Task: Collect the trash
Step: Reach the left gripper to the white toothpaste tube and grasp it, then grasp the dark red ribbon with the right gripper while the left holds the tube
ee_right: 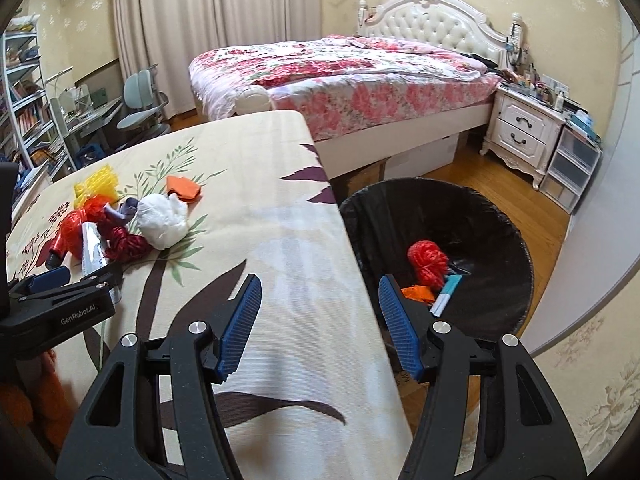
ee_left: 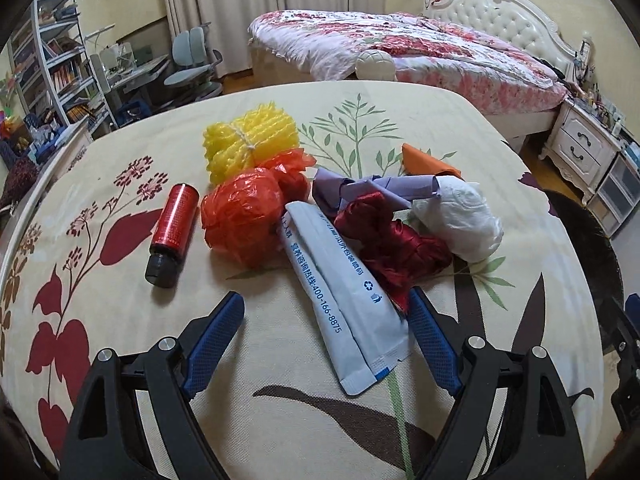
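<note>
1. Here, the tabletop [ee_left: 500,320] carries a trash pile, and the black-lined bin [ee_right: 472,216] stands beside its edge.
2. On the tabletop, the pale sachet [ee_left: 344,300] lies in the pile's near side, between the left claw's [ee_left: 326,306] spread fingers.
3. Over the tabletop edge, near the bin, the right claw [ee_right: 320,292] hangs spread, holding nothing.

Both grippers, left [ee_left: 326,312] and right [ee_right: 320,300], are showing matte black angular frames with triangular cut-outs, round silver screws at the pivots and ribbed blue pads [ee_right: 240,322], while white "GenRobot.AI" lettering is reading across the left one's black side.
</note>
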`<state>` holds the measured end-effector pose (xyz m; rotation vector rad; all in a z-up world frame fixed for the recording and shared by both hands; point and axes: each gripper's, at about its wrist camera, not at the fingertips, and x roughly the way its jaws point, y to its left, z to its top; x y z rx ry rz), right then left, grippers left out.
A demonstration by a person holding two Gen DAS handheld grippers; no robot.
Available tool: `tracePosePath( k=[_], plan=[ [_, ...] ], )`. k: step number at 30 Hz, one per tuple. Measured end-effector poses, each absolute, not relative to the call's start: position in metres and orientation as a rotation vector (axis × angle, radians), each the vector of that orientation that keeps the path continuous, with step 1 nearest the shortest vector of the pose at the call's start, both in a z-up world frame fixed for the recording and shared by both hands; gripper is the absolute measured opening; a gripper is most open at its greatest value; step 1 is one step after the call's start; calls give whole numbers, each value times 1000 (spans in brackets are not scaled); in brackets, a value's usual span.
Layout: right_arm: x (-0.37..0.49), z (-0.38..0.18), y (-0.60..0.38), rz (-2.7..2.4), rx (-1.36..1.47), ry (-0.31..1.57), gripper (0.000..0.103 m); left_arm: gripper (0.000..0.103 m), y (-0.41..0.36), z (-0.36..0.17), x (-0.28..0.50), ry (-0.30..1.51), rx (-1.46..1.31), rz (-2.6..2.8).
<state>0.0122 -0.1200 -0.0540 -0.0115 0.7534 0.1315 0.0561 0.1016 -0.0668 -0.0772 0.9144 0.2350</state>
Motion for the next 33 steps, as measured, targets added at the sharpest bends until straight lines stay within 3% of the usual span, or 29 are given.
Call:
tracePosePath(
  k=[4, 8, 19, 20, 21, 23, 25, 27, 33],
  plan=[
    [11, -55, -113, 149, -20, 755, 60, 64, 109, -68, 46, 902, -73, 211],
    [10, -56, -109, 161, -21, 761, 60, 37, 114, -66, 34, 878, -53, 196],
    [8, -60, -94, 196, -33, 775, 60, 39, 127, -65, 26, 873, -76, 145],
    [8, -60, -92, 199, -36, 775, 60, 46, 128, -65, 28, 874, -75, 140],
    [8, -60, -91, 203, -38, 776, 60, 60, 128, -65, 29, 876, -73, 135],
    [7, -61, -87, 209, -41, 777, 60, 70, 129, -65, 32, 879, -83, 135],
    [7, -62, -83, 215, -45, 779, 60, 65, 132, -66, 34, 887, -103, 128],
    [7, -62, -80, 220, -50, 780, 60, 42, 133, -65, 34, 874, -85, 132],
    [5, -61, -68, 235, -66, 779, 60, 36, 136, -64, 25, 858, -78, 93]
  ],
)
